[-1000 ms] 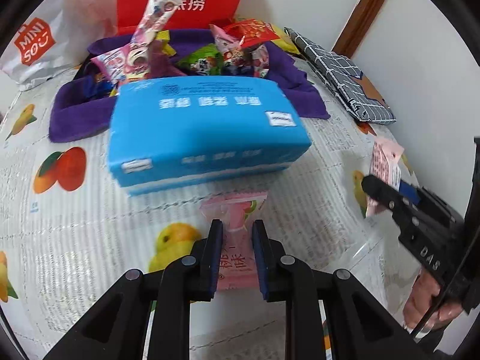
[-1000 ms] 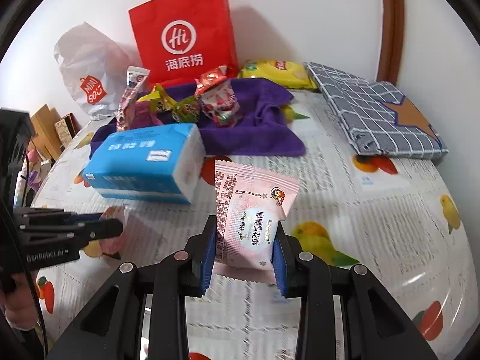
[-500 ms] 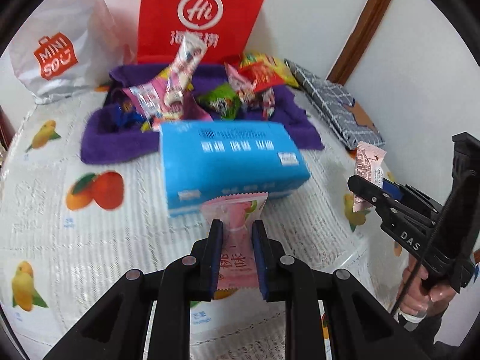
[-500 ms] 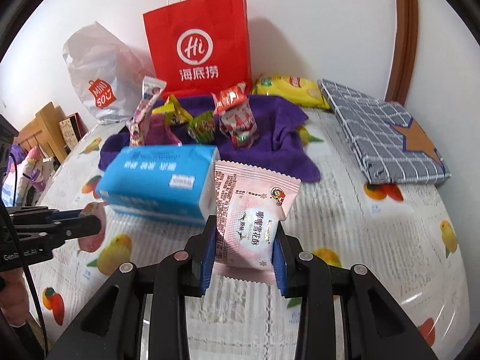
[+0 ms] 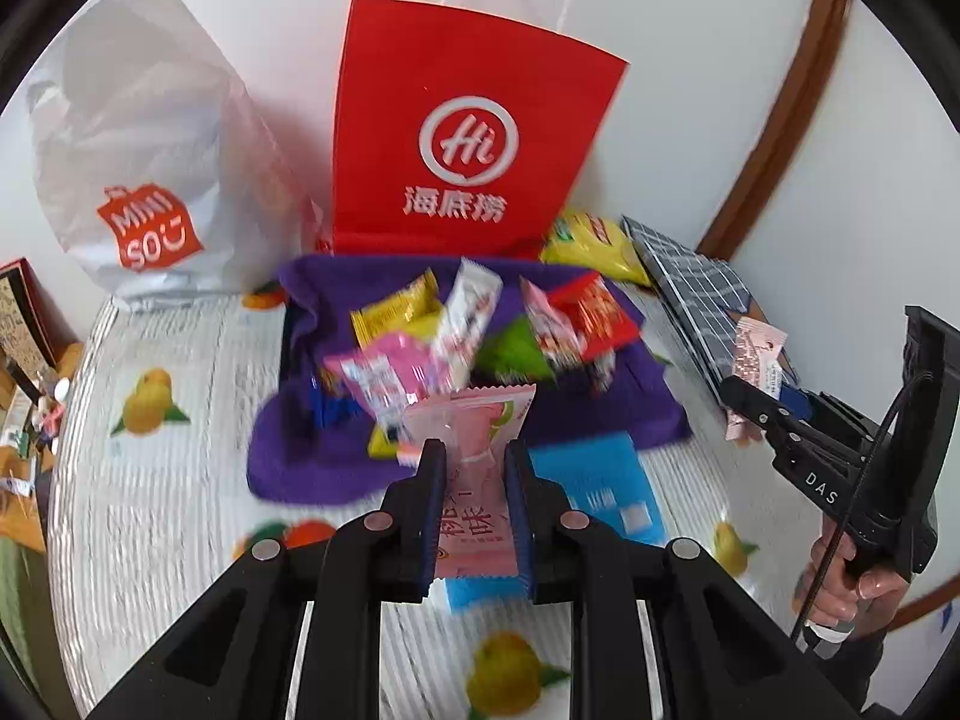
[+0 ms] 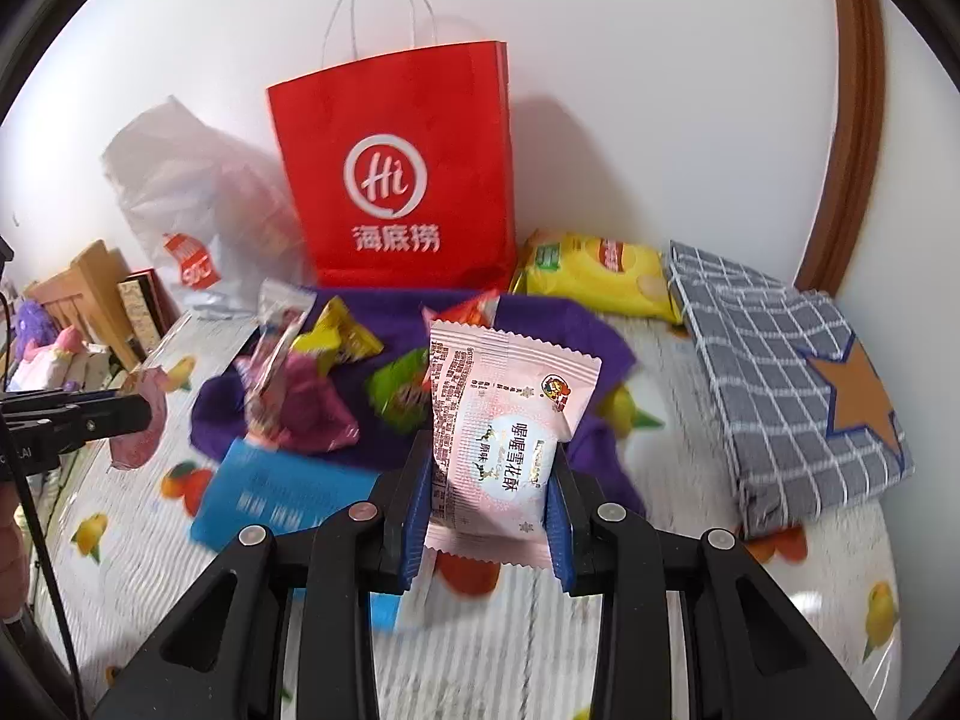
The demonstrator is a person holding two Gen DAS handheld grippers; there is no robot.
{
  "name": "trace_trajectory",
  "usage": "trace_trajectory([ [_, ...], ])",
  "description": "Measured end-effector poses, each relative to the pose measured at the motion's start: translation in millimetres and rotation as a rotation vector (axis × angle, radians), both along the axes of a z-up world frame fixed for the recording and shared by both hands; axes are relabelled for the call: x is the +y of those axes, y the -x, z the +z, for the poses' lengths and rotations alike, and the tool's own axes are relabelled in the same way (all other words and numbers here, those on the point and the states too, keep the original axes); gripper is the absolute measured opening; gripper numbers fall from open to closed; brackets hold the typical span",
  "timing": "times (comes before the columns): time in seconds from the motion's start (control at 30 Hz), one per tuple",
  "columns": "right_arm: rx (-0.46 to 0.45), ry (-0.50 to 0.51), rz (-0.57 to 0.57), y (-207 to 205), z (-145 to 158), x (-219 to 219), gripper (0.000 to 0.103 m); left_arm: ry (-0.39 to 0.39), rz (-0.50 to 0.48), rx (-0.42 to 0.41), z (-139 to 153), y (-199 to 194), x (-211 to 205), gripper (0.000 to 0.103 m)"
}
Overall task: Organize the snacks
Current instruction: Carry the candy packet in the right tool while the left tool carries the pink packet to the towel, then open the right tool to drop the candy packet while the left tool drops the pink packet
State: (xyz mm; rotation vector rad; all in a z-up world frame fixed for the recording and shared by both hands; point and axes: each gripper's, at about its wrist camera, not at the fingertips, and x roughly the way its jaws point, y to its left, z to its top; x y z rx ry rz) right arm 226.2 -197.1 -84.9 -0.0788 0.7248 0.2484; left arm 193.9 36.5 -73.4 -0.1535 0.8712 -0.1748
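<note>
Carrying step: left gripper (image 5: 474, 504) jaws pinch a pink peach candy packet (image 5: 474, 480), right gripper (image 6: 489, 501) jaws pinch a pink nougat packet (image 6: 504, 432); next probably drop both onto the purple towel (image 5: 300, 456).

A bright red paper bag (image 6: 396, 180) carries a white "Hi" logo. The towel (image 5: 312, 456) is deep purple, the tissue pack (image 6: 270, 489) sky blue. Pale pink wrappers (image 6: 504, 432) (image 5: 474, 480) sit between blue pads. The worktop cover (image 5: 150, 510) is white with fruit prints; the folded cloth (image 6: 780, 372) is grey check.
</note>
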Motion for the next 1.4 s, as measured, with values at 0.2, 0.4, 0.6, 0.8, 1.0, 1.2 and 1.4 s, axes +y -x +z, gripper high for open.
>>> trace_trajectory([
  [0.2,0.028,0.047,-0.012,-43,-6,1,0.033,0.035,0.024,0.027,-8,-39,9,0.019],
  [0.4,0.076,0.067,-0.008,-79,-25,5,0.033,0.053,0.005,0.083,-33,-85,1,0.019],
  [0.6,0.097,0.089,0.002,-102,-35,9,0.033,0.069,-0.029,0.093,-41,-118,-15,0.019],
  [0.8,0.119,0.089,0.024,-122,-43,12,0.033,0.035,-0.028,0.08,-39,-128,-14,0.019],
  [1.0,0.139,0.072,0.053,-136,-51,19,0.033,0.053,0.002,0.085,-39,-131,3,0.019],
  [1.2,0.167,0.093,0.096,-138,-57,23,0.034,0.051,-0.01,0.098,-45,-135,-1,0.022],
  [1.4,0.189,0.056,0.123,-139,-56,18,0.034,0.055,-0.015,0.099,-48,-136,-4,0.024],
])
